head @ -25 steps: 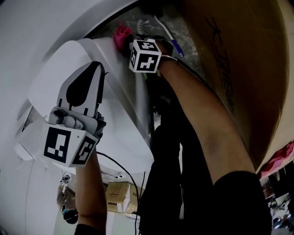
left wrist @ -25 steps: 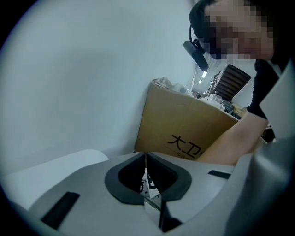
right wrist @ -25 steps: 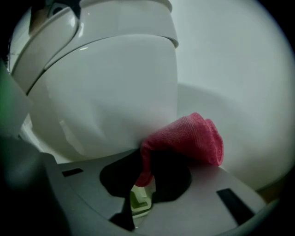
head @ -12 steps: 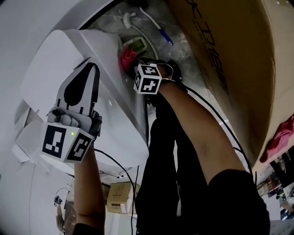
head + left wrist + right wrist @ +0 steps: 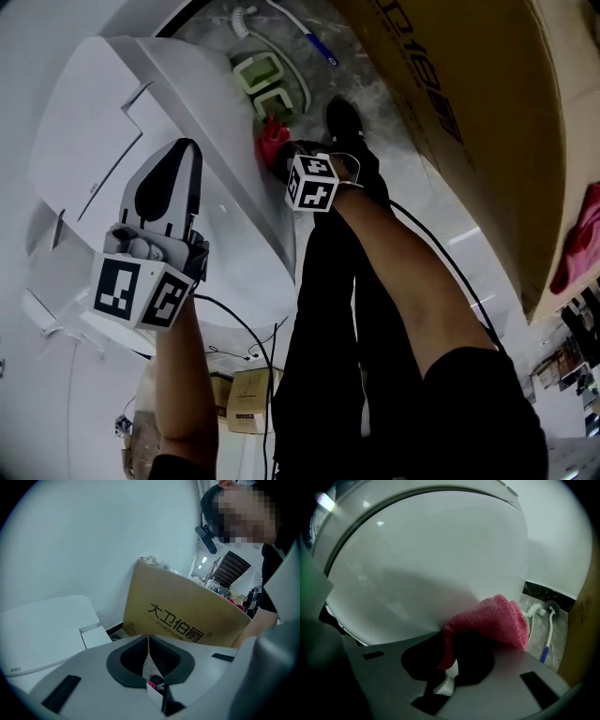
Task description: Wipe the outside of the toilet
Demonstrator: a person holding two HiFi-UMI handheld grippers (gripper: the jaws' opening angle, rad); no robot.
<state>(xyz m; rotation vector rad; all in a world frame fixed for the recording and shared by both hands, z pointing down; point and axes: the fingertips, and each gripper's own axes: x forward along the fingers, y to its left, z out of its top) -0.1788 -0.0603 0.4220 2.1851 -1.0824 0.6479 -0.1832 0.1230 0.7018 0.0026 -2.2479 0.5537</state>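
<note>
Left gripper (image 5: 178,155) sits over the top of the toilet (image 5: 103,103). Right gripper (image 5: 286,159) is at the toilet's right flank, with the cloth (image 5: 274,139) between its jaws, touching the bowl wall. Cardboard box (image 5: 469,103) stands right of the toilet, with the person's legs (image 5: 347,309) between. Brush (image 5: 281,17) lies on the floor beyond the cloth.

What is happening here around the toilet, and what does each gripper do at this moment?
A person is wiping the outside of the white toilet. The right gripper is shut on a pink cloth and holds it against the curved side of the bowl, low down near the floor. The left gripper is shut with nothing in it and hangs above the toilet's top. A toilet brush lies on the floor near a cardboard box.
</note>
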